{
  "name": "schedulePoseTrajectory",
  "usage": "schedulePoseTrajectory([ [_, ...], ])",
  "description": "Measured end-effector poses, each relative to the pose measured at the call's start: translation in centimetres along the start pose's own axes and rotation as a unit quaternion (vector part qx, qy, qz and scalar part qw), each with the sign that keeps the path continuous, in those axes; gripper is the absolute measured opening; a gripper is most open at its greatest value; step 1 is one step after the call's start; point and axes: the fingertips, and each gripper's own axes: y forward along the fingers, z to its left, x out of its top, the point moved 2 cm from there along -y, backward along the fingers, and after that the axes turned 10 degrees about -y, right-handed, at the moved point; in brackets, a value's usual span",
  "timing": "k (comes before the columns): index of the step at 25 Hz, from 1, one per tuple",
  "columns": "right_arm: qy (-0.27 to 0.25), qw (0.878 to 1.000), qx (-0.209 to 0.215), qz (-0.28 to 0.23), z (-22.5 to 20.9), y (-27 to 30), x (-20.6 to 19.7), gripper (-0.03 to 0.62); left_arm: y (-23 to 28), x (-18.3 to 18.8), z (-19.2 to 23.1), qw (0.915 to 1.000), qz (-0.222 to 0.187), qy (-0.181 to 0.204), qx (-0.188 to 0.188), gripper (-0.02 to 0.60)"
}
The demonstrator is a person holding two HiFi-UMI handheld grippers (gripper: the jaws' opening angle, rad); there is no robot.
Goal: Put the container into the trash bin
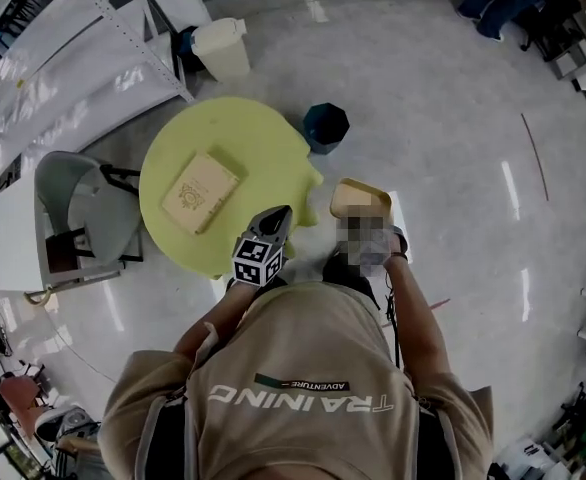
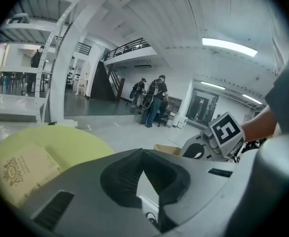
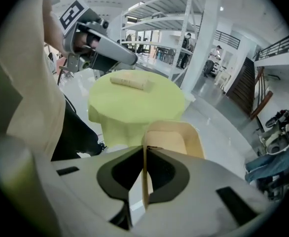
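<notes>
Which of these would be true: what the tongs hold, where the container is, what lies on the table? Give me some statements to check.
1. The right tongs pinch the wall of a tan container. True.
2. The container already sits in the dark bin. False: the tongs hold it up beside the table, apart from the bin.
3. A flat tan box lies on the yellow table. True.
4. The left tongs carry a cup. False: they are shut with nothing between them.
5. The dark bin stands on the table. False: it stands on the floor beside it.
</notes>
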Motion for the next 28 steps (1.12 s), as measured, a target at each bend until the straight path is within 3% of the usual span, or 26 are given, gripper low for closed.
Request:
schedulePoseTrajectory([
  [6,-0.038,0.999,0.007,-0.006,-5.1,-1.6,-5.9,0.025,6.0,2.2,-3.6,0.9992,-0.02,-0.01,0.033,0.002],
  [14,-0.06,0.998,0.022,-0.022,-8.4,-3.3,-9.0,0.025,10.4,4.7,-7.5,0.9986,-0.022,-0.004,0.047,0.002],
  [24,-0.063,0.997,0.031,-0.009,-11.0,-1.0,-8.9,0.025,13.8,5.5,-4.6,0.9991,-0.02,-0.01,0.036,0.002],
  [28,-0.076,0.997,0.03,0.006,-12.8,-1.5,-8.7,0.025,15.3,7.5,-4.2,0.9992,-0.031,-0.008,0.022,0.002],
])
